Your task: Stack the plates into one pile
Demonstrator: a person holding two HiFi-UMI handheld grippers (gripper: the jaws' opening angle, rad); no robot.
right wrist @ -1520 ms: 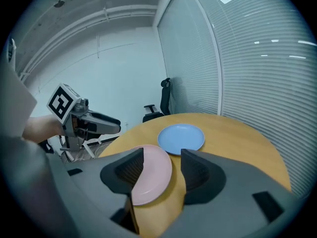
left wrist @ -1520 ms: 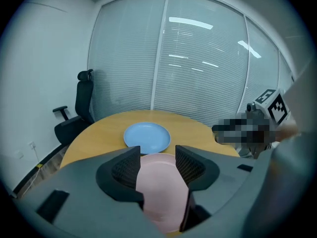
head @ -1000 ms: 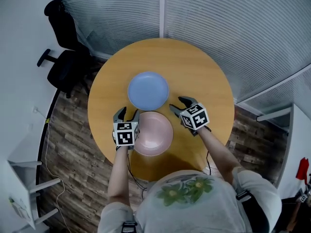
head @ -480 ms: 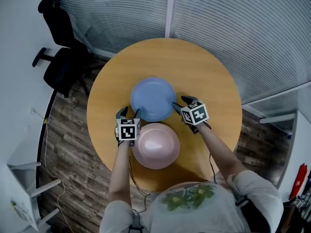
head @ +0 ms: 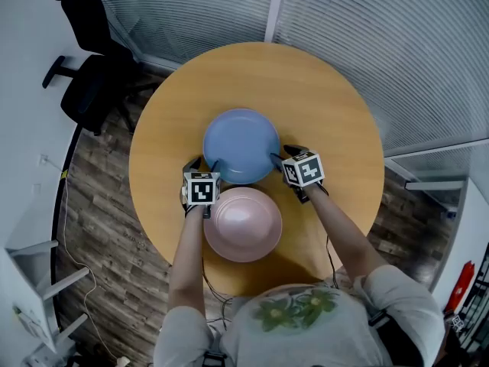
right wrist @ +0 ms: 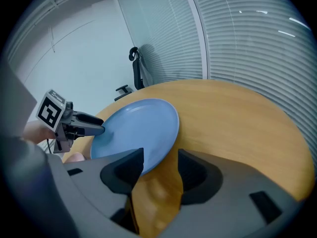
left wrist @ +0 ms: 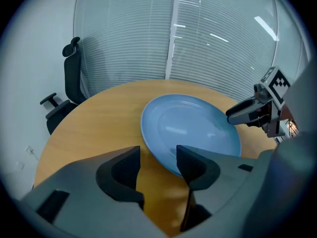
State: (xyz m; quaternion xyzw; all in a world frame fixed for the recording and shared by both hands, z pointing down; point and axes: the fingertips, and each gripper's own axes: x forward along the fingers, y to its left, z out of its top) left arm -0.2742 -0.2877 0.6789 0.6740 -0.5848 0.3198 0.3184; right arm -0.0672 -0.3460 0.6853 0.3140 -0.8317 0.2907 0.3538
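Round wooden table [head: 328, 105] carries two plates: one blue plate [head: 241, 145] near its centre, glossy and shallow, and one pink plate [head: 243, 224] just beside it, on the person's side. Two grippers flank the blue plate: left gripper [head: 203, 164] and right gripper [head: 284, 155], each with jaws released, apart at its rim.

Blue plate [head: 241, 145], pink plate [head: 243, 224], tan table [head: 321, 105] (marker cubes [head: 202, 189] patterned black-and-white).

Blue plate [head: 241, 145] just beside pink plate [head: 243, 224]
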